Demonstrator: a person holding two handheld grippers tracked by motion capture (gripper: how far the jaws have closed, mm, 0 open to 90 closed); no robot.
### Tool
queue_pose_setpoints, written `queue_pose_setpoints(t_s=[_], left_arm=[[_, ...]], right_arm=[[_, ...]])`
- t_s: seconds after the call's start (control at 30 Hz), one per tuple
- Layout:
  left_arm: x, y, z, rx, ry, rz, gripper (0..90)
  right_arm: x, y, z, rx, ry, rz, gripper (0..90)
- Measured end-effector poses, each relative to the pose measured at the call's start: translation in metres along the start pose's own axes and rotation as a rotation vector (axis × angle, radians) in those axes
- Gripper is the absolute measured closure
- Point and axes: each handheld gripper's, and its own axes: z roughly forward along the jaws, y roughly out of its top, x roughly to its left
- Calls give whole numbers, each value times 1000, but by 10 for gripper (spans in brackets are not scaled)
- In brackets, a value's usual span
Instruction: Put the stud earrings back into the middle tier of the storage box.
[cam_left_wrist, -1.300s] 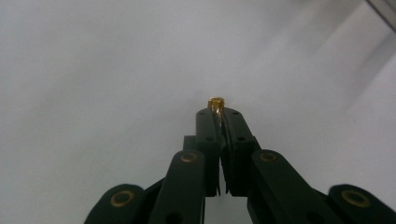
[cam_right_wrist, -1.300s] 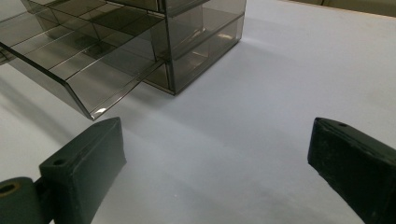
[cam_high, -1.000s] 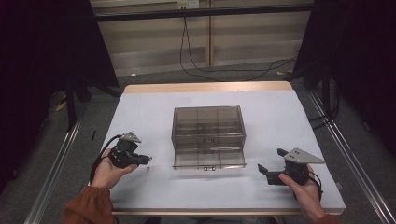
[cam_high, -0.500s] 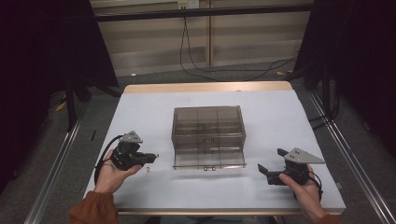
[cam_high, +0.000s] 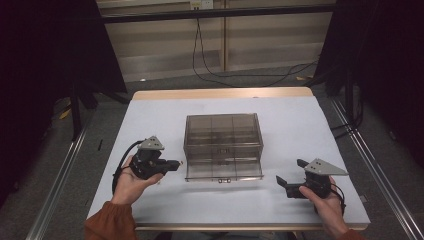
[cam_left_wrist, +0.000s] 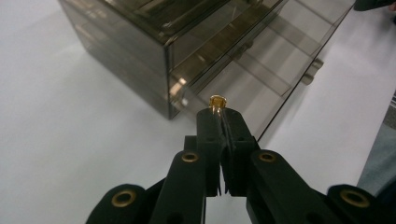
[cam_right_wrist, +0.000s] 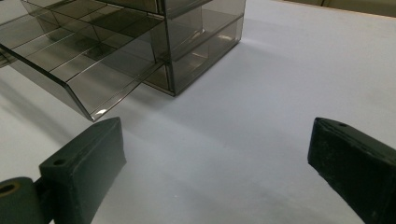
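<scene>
A smoked, translucent plastic drawer cabinet (cam_high: 223, 145) stood near the middle of the white table (cam_high: 300, 130), boxy and hard-edged, its inner dividers showing through the glossy walls. Its lowest drawer (cam_high: 223, 171) was pulled out toward the person, a shallow tray split into compartments, with two small knobs on its front. To the cabinet's left, just beside the open drawer's corner, the left gripper (cam_left_wrist: 219, 112) was held in the person's left hand (cam_high: 131, 181), its matte black jaws pressed together on a small gold-coloured metal piece (cam_left_wrist: 217, 101), shiny and rounded at the tip; what the piece was could not be told. It sat close to the cabinet's front left corner, apart from it. To the cabinet's right and nearer the person, the right gripper (cam_high: 291, 176) rested in the right hand (cam_high: 326, 204), its blocky black jaws spread wide with nothing between them, aimed toward the drawer across bare table.
</scene>
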Motion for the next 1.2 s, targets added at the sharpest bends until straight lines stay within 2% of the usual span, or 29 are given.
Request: queue_pose_setpoints(t_s=[0.3,0.6,0.7,0.8,0.93,1.2], left_arm=[[-15,19,18,-2,-46,37,874],[-26,35,33,11,-68,70,874],[-30,44,40,27,-86,99,874],[-33,48,44,41,-88,105,874],[-41,57,55,77,-108,143,874],[-49,66,76,139,-124,173,874]], right_arm=[[0,0,0,0,-1,4,32],[0,0,-1,1,-4,4,32],[0,0,0,-1,-2,3,32],[0,0,-1,0,-5,4,32],[0,0,-1,0,-5,4,32],[0,0,-1,-2,1,1,32]])
